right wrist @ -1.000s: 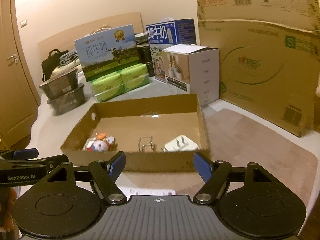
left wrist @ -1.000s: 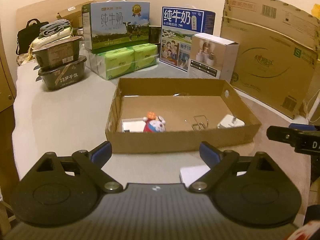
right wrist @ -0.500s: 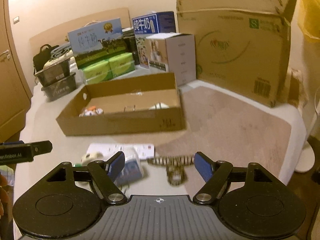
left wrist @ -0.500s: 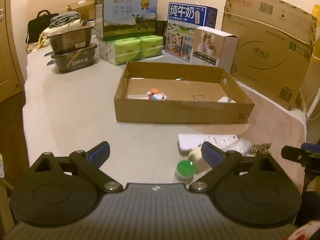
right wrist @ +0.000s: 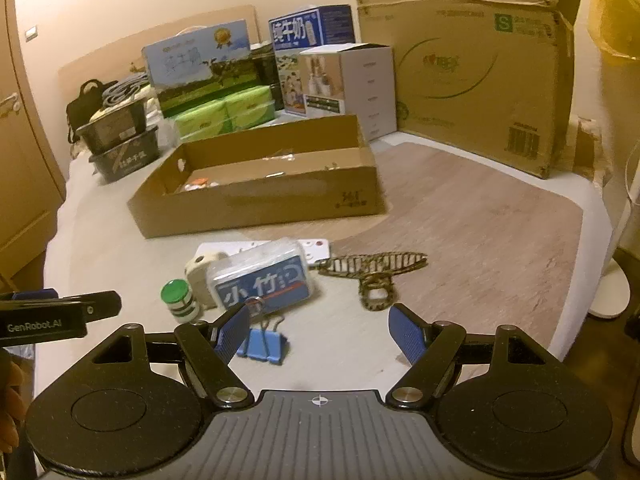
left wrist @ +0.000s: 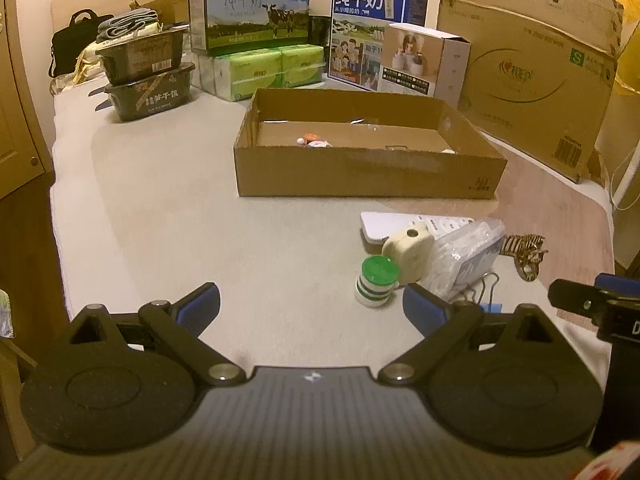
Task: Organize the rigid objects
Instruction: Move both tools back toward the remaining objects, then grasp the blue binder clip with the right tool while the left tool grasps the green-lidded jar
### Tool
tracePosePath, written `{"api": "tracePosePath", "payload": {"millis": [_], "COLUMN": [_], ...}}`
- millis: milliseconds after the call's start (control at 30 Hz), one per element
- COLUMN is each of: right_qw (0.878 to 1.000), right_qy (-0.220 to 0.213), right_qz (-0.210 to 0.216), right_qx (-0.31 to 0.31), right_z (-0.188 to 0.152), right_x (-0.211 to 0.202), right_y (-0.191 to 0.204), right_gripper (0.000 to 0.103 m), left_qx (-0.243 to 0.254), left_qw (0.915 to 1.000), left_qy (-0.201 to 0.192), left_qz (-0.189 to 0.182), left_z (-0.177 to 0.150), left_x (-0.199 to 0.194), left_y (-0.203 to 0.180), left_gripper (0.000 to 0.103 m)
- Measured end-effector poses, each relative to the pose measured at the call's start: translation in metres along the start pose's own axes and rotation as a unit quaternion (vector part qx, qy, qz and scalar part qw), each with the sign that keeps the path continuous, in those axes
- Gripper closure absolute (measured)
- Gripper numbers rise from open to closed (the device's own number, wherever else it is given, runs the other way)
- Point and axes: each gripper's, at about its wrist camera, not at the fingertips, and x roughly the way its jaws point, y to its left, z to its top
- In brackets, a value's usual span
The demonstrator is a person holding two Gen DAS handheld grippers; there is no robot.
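A shallow cardboard tray sits mid-table with a small toy and other bits inside. In front of it lies a cluster: a green-capped bottle, a cream block, a white remote, a blue tissue pack, a striped hair clip and a blue binder clip. My left gripper is open, nearer than the bottle. My right gripper is open above the binder clip's right side, empty.
Milk cartons, green tissue packs, stacked black food tubs, a white box and a large cardboard box line the back. The table's edges drop off at left and right.
Both grippers have pulled back from the tray and sunk a little. The cluster of small objects in front of the tray has come into view. Both stay open.
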Motion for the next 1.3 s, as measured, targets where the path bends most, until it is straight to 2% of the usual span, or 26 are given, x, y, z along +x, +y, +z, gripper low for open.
{"api": "tracePosePath", "payload": {"millis": [1033, 1133, 1200, 1300], "right_qw": [0.999, 0.999, 0.998, 0.999], "right_qy": [0.046, 0.052, 0.056, 0.052], "right_qz": [0.003, 0.004, 0.003, 0.000], "right_qx": [-0.012, -0.013, -0.012, -0.012], "right_z": [-0.026, -0.026, -0.026, -0.025], "right_x": [0.059, 0.067, 0.073, 0.077], "right_y": [0.034, 0.037, 0.039, 0.042], "right_gripper": [0.027, 0.032, 0.039, 0.041], "left_qx": [0.006, 0.005, 0.004, 0.004], "left_qw": [0.9989, 0.9988, 0.9988, 0.9987], "left_qy": [0.044, 0.046, 0.046, 0.047], "left_qz": [-0.011, -0.014, -0.015, -0.017], "left_z": [-0.016, -0.015, -0.015, -0.013], "left_x": [0.042, 0.046, 0.049, 0.052], "left_y": [0.017, 0.019, 0.020, 0.021], "left_gripper": [0.006, 0.006, 0.006, 0.006]}}
